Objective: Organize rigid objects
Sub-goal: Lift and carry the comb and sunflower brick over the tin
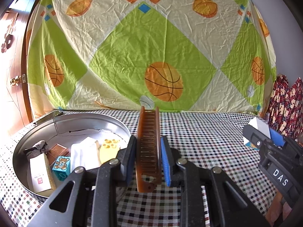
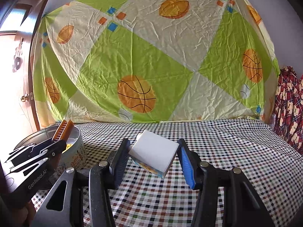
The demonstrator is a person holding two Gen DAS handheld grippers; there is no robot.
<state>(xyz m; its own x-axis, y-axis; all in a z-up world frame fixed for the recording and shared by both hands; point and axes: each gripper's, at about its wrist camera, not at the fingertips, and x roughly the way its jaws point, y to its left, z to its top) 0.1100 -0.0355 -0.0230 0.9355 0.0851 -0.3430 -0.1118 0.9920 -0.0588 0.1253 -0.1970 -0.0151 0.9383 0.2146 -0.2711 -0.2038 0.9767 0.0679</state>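
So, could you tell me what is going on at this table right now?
A person is sorting small items into a round metal tin, using handheld tongs in each hand. The left tongs grip a brown translucent plastic comb, held lengthwise just beside the tin's rim. The right tongs hold a small white box with a printed side above the checkered tablecloth. The tin already holds a teal teddy-bear block and several other small items.

Basketball-print sheet (image 1: pixel 151 47), wooden door (image 1: pixel 11 75)
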